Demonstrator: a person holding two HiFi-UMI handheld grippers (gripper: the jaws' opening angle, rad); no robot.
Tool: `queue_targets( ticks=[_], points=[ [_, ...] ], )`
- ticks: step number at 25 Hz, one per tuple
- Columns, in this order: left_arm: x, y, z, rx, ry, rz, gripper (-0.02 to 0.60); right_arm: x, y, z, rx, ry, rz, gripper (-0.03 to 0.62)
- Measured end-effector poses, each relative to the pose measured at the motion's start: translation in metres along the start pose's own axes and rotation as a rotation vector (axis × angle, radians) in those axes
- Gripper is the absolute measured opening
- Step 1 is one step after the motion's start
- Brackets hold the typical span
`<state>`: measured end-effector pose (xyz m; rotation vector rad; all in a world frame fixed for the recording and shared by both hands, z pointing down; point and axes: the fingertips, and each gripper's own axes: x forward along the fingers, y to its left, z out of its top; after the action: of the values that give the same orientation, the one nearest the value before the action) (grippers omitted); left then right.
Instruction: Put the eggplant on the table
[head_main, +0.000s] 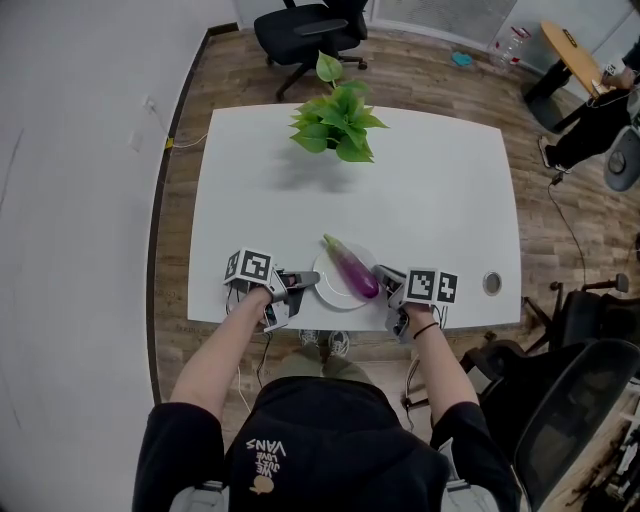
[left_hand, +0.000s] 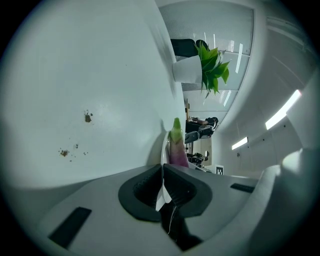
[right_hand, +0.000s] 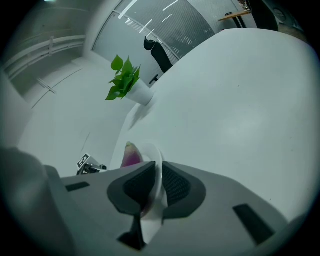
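Right now both grippers are clamped on one white plate (head_main: 333, 298) near the front edge of the table (head_main: 440, 200). The left gripper (head_main: 300, 283) has the plate's left rim and the right gripper (head_main: 385, 284) has its right rim.

In the left gripper view, the left gripper (left_hand: 162, 171) has its dark pads closed almost together. Only the thin edge of the plate (left_hand: 163, 146) is nipped between them. The right gripper view shows the same on the other side: the right gripper (right_hand: 159, 174) is shut down on the rim of the plate (right_hand: 153, 154), with the pads pressed against it from both faces.

The eggplant (head_main: 352, 272) lies on the plate, set diagonally. Its green stem end points toward the far left and its purple body toward the near right, close to the right gripper. From the left gripper it shows stem-first (left_hand: 177, 149). From the right only part of its purple body (right_hand: 131, 157) shows above the jaw.

The plate seems to sit on the tabletop, though none of the views makes clear whether it is touching or slightly raised.

A potted plant (head_main: 335, 122) stands at the far side of the table, well apart from the plate, with a black chair (head_main: 305, 30) beyond it.
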<state>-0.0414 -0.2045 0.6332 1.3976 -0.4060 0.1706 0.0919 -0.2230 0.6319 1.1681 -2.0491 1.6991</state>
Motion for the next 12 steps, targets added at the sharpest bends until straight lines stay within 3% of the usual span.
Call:
queue_targets(
  ticks=[7, 12],
  points=[
    [-0.0011, -0.0035, -0.0022, -0.051, 0.018, -0.023, 0.026, 0.0004, 0.0005, -0.0030, -0.015, 0.021, -0.020, 0.041],
    [-0.0057, 0.0009, -0.0046, -0.034, 0.035, 0.011, 0.026, 0.0045, 0.0038, -0.0067, -0.032, 0.032, -0.027, 0.041]
  ],
)
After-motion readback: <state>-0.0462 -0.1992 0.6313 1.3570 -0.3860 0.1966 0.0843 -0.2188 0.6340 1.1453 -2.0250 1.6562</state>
